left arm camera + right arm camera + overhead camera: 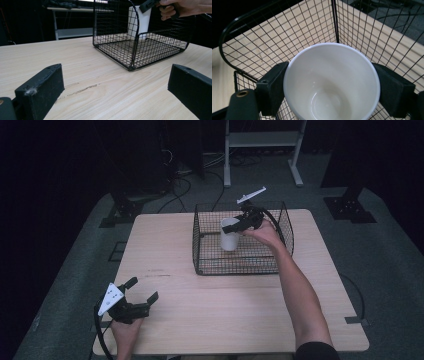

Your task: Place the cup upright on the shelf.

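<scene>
While the left hand-held gripper (pixel 142 292) rests released and well apart on the surface (pixel 225 315), the right hand-held gripper (pixel 239 226) grasps the upright white cup (pixel 229 234) from above inside the wire basket (pixel 235 265).

Rectangular light wooden counter (pixel 210 310) seen on grey floor (pixel 390 270); black wire mesh basket (pixel 280 227) set directly on far half.

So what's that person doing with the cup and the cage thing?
The person's right gripper is clamped around a white cup, holding it inside a black wire basket on the wooden table. The cup is upright and empty. The left gripper waits open near the table's front edge, holding nothing.
</scene>
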Available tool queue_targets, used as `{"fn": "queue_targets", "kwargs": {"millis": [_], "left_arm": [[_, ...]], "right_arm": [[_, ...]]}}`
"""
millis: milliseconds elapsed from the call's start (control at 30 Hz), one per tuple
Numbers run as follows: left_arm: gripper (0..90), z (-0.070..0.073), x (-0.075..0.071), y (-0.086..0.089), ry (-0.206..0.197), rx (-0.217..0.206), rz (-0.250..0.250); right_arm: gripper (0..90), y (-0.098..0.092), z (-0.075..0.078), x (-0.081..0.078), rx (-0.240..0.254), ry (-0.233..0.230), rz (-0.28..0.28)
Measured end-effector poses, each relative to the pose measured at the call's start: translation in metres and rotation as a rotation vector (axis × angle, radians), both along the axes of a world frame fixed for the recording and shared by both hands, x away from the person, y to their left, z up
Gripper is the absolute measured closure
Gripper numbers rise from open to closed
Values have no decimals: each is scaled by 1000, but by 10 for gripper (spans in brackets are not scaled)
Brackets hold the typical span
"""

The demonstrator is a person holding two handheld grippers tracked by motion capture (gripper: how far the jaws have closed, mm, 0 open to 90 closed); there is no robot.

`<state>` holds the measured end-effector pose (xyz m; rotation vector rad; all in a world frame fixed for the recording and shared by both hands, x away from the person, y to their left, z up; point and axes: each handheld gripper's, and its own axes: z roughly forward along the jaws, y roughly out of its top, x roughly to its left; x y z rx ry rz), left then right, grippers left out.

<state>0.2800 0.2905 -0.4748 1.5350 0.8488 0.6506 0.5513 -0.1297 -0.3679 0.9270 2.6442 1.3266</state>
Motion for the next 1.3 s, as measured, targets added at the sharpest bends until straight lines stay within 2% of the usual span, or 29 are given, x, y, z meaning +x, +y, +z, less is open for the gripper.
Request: {"fn": "queue_targets", "kwargs": {"millis": [200,467,600,800,933,1233,1300], "left_arm": [[0,0,0,0,1,0,4],[0,0,0,0,0,1,4],[0,0,0,0,-1,0,3],[0,0,0,0,-2,0,2],[0,0,0,0,-1,-1,1],[0,0,0,1,1,-8,3],[0,0,0,1,-3,-6,-2]], "right_arm": [[180,3,-9,2,-21,4,-11],[179,7,-15,5,-55,-17,-21],[179,5,-17,7,-65,-16,-37],[175,10,-21,7,-83,-6,-28],[174,13,-22,6,-85,-21,-20],[167,14,-18,2,-92,-14,-5],[159,15,-17,0,-110,-17,5]]}}
